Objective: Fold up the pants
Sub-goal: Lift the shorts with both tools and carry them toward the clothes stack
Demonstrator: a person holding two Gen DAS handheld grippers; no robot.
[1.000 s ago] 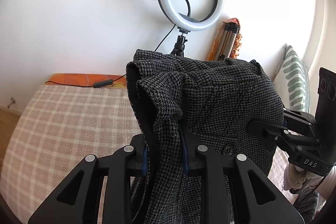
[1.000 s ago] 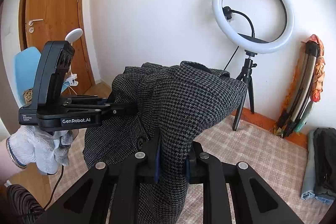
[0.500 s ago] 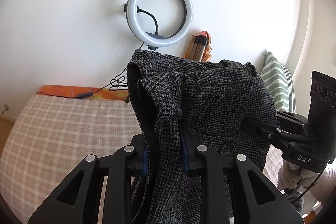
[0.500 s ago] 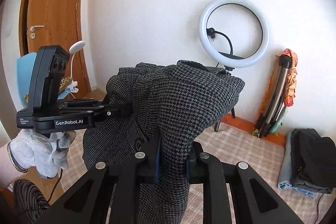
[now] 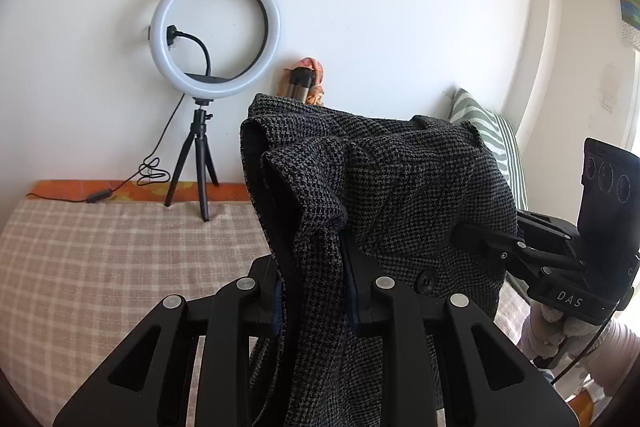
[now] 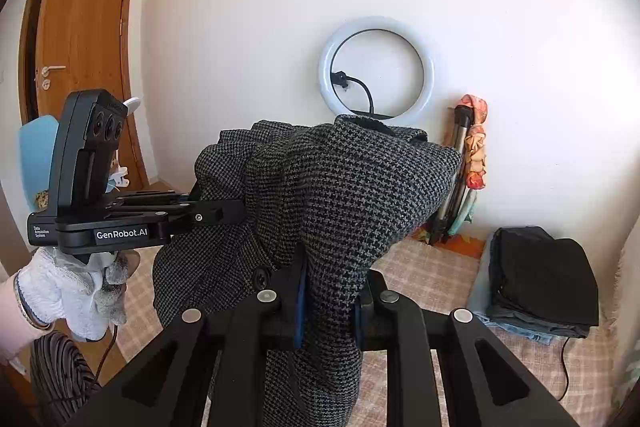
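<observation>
The dark grey houndstooth pants (image 5: pixel 400 195) hang in the air between both grippers, above the bed. My left gripper (image 5: pixel 316 291) is shut on the waistband edge, cloth pinched between its pads. My right gripper (image 6: pixel 328 301) is shut on another part of the waistband of the pants (image 6: pixel 352 195). The right gripper also shows in the left wrist view (image 5: pixel 472 239), reaching into the cloth from the right. The left gripper shows in the right wrist view (image 6: pixel 236 213), held by a gloved hand. A button (image 5: pixel 425 282) faces me.
A checked beige bed cover (image 5: pixel 100 259) lies below. A ring light on a tripod (image 5: pixel 212 39) stands at the wall. A striped pillow (image 5: pixel 492 139) is at the right. A pile of folded dark clothes (image 6: pixel 540 275) lies on the bed. A wooden door (image 6: pixel 84 47) is at the left.
Both grippers have moved back from the wall and swung with the pants still held; the ring light looks smaller and sits further left in the left view. The grip is unchanged.
</observation>
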